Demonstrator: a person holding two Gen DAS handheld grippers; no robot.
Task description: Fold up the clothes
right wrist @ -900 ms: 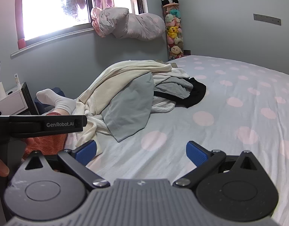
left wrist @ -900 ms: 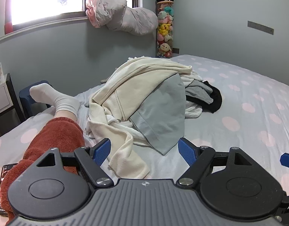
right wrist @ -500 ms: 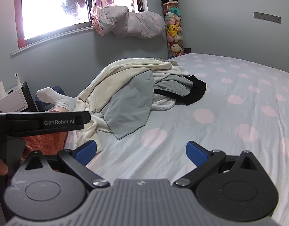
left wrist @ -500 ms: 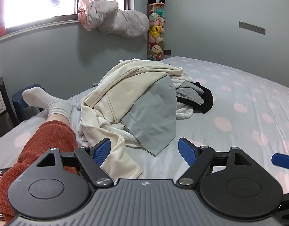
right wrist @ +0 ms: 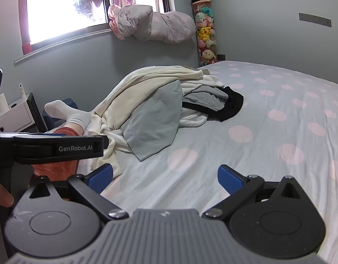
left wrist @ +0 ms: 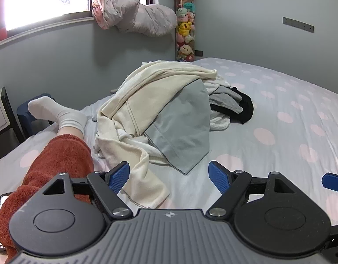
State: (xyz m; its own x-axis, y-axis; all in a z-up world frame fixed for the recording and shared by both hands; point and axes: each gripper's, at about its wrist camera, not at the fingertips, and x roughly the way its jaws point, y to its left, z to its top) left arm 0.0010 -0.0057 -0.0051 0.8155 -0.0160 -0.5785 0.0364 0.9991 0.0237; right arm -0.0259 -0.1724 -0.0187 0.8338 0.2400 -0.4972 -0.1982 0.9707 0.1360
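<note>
From your left wrist view, your left tongs (left wrist: 169,176) are wide apart and hold nothing. They hang over the bed (left wrist: 279,145), which is grey with pink dots. The clothes pile (left wrist: 169,110) lies on the bed just past the tongs. A cream top (left wrist: 151,96) sits on the pile, and one end of it trails down close to the left blue pad. A grey-blue cloth (left wrist: 182,132) hangs down the front of the pile. A black cloth (left wrist: 246,107) and a grey cloth (left wrist: 226,98) lie on the right side. Your leg in red pants (left wrist: 58,154) and a white sock (left wrist: 58,114) rests on the bed, left of the pile.

From your right wrist view, your right tongs (right wrist: 164,178) are wide apart too, with only bare bed between the pads. The pile (right wrist: 164,103) is farther off here, up and to the left. Your left tongs (right wrist: 58,148) poke in from the left edge. Soft toys (right wrist: 205,30) stand stacked in the corner.
</note>
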